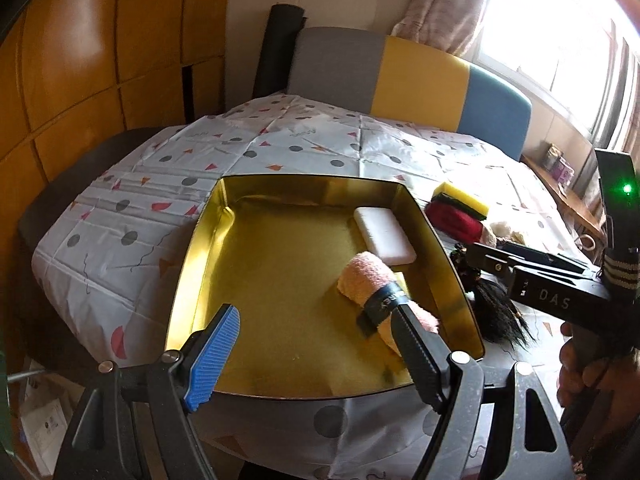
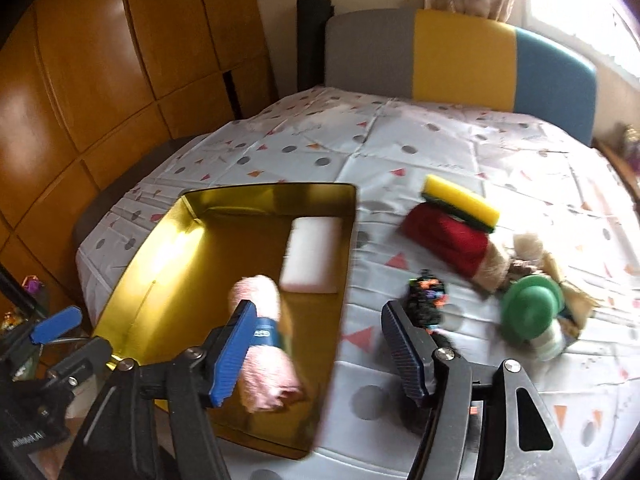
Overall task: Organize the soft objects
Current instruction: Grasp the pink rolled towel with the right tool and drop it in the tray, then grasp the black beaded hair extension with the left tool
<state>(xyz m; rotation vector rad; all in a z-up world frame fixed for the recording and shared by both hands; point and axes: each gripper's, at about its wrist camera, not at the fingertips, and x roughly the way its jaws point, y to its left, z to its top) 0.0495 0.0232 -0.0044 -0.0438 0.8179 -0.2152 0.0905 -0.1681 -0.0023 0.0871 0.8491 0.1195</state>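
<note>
A gold tin tray (image 1: 192, 264) rests on a bed covered with a white sheet (image 1: 160, 176) printed with dots and triangles.

Inside the tray:
- A white foam block (image 1: 385, 235) lies flat near the far right corner.
- A rolled pink towel (image 1: 370, 280), bound by a dark band (image 1: 382, 305), lies on the tray floor just in front of the block, close to the right wall.

On the sheet to the right of the tray:
- A yellow sponge (image 2: 460, 202) with a green scouring layer rests on top of a red cloth item (image 2: 448, 240).
- A beige plush toy (image 2: 516, 258) lies beside the red item, with a green round-topped object (image 2: 532, 308) in front of it.
- A small dark beaded item (image 2: 426, 298) lies between the tray and the plush toy.
- A black tuft of hair-like fibre (image 1: 500, 312) lies just outside the tray's right wall.

Left tool (image 1: 316, 344): released. Its fingers stand wide apart above the near part of the tray. Nothing is between them; the towel appears beyond the right finger.

Right tool (image 2: 320, 354): released. Its jaws stand apart over the tray's right edge. The towel lies at the left finger; this view is blurred, and contact cannot be confirmed. A hand (image 1: 588, 364) holds this tool.
</note>
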